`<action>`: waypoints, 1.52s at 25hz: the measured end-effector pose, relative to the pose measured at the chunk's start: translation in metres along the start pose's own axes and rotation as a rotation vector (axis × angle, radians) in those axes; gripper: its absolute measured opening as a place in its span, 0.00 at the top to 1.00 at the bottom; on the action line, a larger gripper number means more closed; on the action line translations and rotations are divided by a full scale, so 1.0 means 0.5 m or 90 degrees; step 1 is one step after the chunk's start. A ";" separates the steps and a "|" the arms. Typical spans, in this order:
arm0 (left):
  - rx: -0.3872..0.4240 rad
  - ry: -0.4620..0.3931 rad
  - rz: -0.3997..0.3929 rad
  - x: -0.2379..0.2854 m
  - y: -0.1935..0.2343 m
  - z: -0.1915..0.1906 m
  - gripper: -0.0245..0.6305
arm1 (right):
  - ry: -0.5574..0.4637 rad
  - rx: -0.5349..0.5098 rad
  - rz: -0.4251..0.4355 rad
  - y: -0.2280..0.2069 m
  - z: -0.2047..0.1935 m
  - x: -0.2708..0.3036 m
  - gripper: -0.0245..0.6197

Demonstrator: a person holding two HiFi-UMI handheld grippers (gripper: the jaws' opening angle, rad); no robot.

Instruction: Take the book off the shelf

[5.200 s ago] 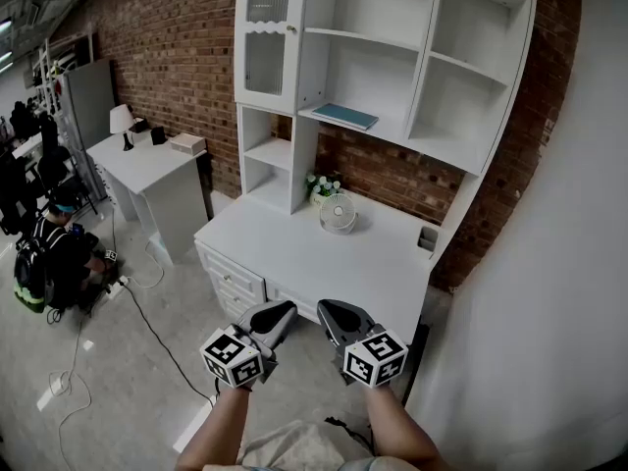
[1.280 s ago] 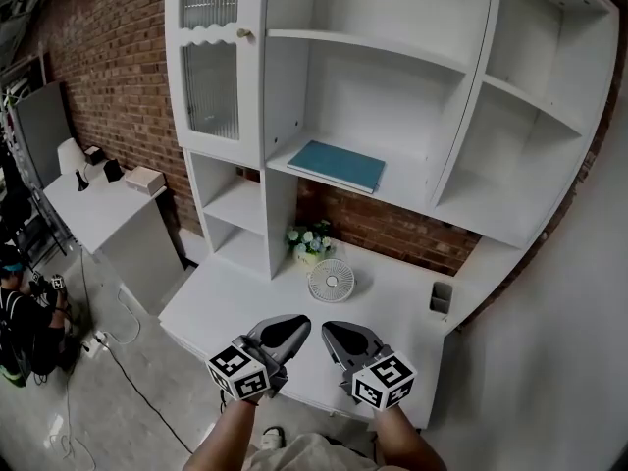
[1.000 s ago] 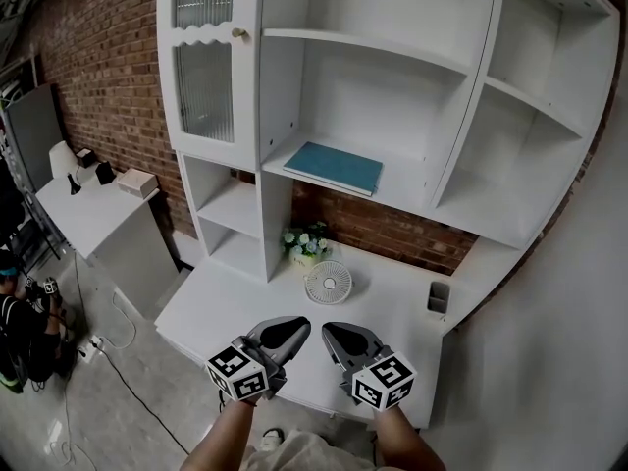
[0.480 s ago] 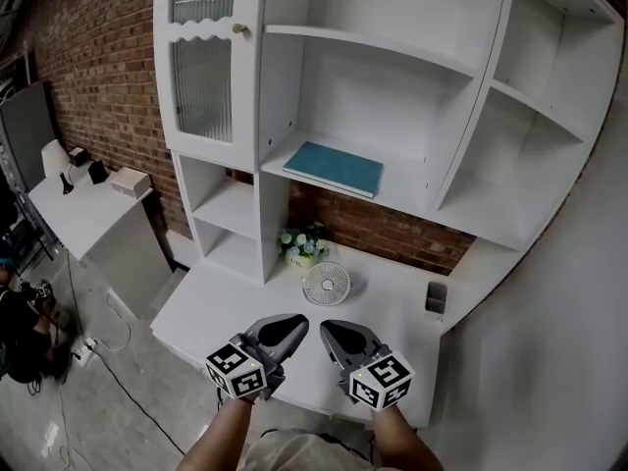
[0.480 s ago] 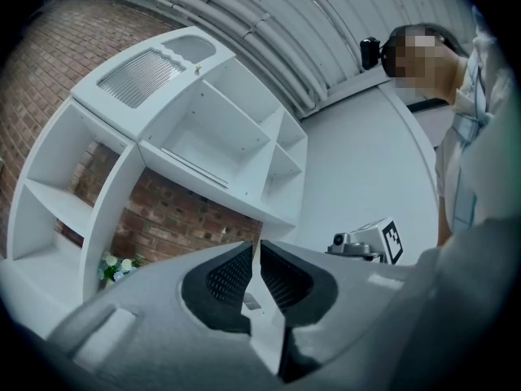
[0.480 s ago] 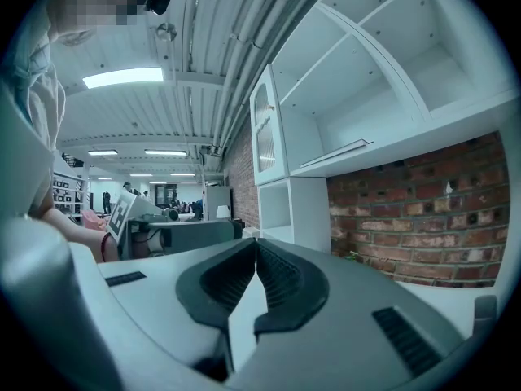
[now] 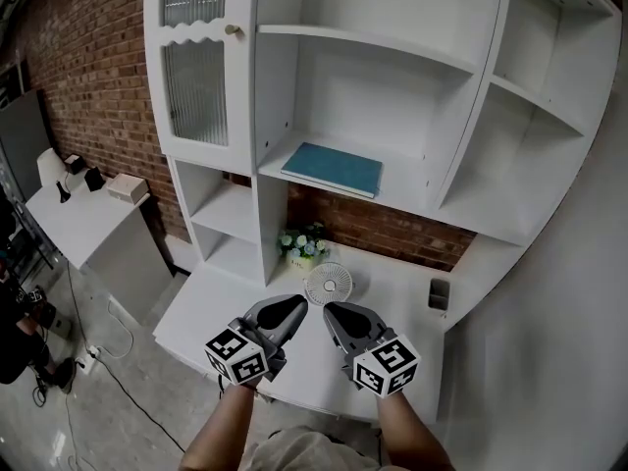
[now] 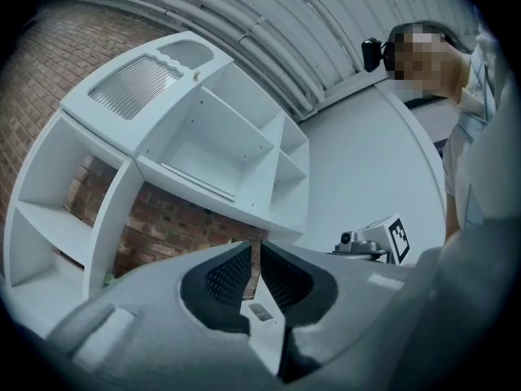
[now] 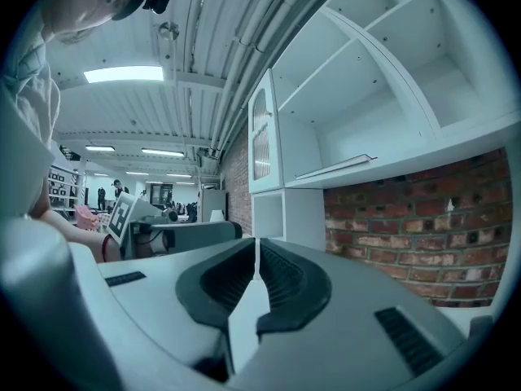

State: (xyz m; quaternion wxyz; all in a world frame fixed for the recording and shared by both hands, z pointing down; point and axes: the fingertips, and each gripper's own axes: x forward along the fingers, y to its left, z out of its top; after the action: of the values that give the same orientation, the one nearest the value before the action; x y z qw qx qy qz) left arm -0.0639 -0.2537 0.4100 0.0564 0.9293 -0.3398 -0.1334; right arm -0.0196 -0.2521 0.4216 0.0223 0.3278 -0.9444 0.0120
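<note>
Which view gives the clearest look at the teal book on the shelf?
The head view: the book lies flat on the middle shelf, its whole cover seen from above. Both gripper views look up from below and catch only its thin edge along the shelf.

No words, numbers or brand names could be read anywhere; only black-and-white square markers showed on the left gripper and right gripper.

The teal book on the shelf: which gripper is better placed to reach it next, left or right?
Probably the right gripper, narrowly. Both are shut, empty and low over the desk, but the right one sits almost straight below the book; the left gripper is further aside.
</note>
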 end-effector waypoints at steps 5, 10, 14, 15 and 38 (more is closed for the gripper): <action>0.003 -0.010 -0.012 0.022 0.017 0.028 0.91 | -0.014 -0.001 -0.008 -0.018 0.027 0.019 0.93; 0.012 -0.013 -0.021 0.041 0.029 0.046 0.91 | -0.026 -0.005 -0.019 -0.036 0.048 0.034 0.93; 0.019 -0.019 -0.032 0.057 0.039 0.064 0.91 | -0.022 -0.020 -0.027 -0.052 0.059 0.049 0.93; 0.019 -0.020 -0.035 0.061 0.042 0.067 0.91 | -0.021 -0.023 -0.029 -0.056 0.061 0.053 0.93; 0.080 -0.027 -0.002 0.114 0.139 0.147 0.73 | -0.035 -0.021 -0.082 -0.148 0.114 0.093 0.83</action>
State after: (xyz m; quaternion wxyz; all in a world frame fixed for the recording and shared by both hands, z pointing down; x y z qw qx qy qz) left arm -0.0859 -0.3448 0.3411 -0.0095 0.9285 -0.3472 -0.1313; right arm -0.0122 -0.3410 0.3675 0.0022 0.3875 -0.9218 -0.0144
